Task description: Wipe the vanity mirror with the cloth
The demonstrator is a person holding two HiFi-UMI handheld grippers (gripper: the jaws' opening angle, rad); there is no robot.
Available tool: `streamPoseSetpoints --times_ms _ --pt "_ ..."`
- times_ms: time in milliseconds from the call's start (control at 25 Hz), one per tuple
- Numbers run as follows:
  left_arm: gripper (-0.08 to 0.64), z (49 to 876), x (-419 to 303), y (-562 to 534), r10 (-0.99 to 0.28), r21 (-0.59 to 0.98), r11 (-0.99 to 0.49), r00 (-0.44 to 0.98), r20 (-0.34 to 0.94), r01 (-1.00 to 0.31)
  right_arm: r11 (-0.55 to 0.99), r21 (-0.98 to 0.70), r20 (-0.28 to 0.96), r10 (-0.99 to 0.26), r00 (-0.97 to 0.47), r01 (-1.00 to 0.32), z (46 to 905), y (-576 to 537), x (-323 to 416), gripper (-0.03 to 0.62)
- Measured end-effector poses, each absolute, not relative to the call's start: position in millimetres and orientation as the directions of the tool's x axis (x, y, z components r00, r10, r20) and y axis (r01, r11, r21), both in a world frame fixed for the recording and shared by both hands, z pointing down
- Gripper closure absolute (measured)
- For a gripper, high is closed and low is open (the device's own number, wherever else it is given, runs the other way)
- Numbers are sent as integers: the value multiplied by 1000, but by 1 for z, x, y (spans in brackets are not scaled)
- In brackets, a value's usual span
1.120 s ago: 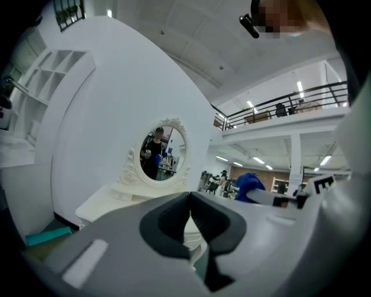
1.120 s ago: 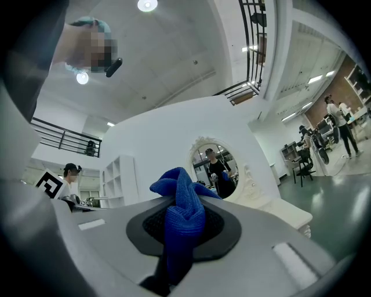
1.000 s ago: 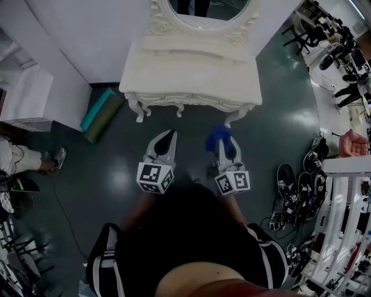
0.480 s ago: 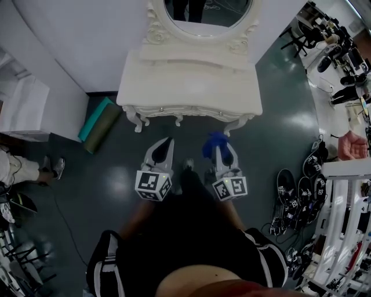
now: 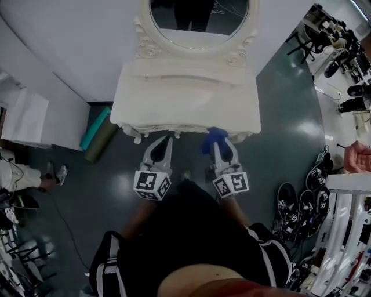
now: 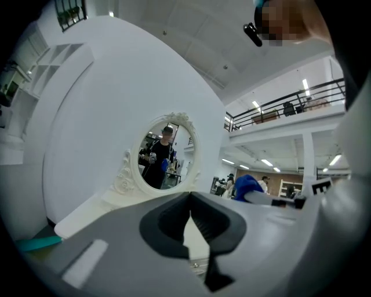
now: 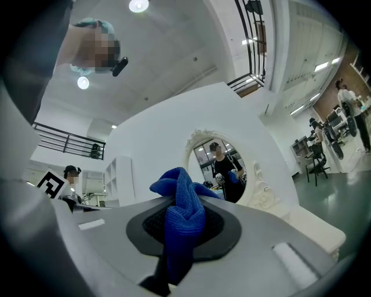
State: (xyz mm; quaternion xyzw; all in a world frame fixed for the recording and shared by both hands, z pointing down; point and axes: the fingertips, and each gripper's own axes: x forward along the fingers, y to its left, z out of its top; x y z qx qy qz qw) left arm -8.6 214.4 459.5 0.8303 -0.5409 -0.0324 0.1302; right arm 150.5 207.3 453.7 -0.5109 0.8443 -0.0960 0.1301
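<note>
1. My right gripper (image 5: 220, 149) is clamped on the cloth (image 7: 184, 214). It's a blue, knitted-looking rag pinched in a bunch between the pads.
2. One fold stands up past the jaw tips and the rest trails down behind the pads.
3. The left gripper (image 5: 163, 145) has its jaws together at the tips with nothing between them. It sits beside the right one, both low in front of the table (image 5: 185, 96).
4. The mirror (image 5: 199, 17) is an oval in a carved white frame. It stands at the back of the table, well apart from the cloth, so no wiping has begun.
5. I read the cloth as light, soft and limp. It'll crumple against the glass rather than push back, and its nap should keep it from sliding out of the pads.
6. The hold looks sound to me: pinched mid-bunch, with a wad out front. That wad is what has to meet the glass, not the hard jaw tips.
7. The glass is the fragile part. I'd press lightly and keep off the carved scrolls, where a loose fold could snag.
8. Reaching across the table top is the awkward bit, so I'd come in high over it.
</note>
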Motion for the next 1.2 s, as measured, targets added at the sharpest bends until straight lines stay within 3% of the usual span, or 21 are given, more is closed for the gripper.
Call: streamPoseSetpoints --times_ms 520,1200 --pt "552 447 5 155 -933 244 -326 353 76 -913 472 -333 -148 -881 -449 -817 447 131 167 545" --pt "552 427 -40 0 -860 235 -487 509 43 -841 317 -362 -146 -948 -283 -876 439 -12 125 545"
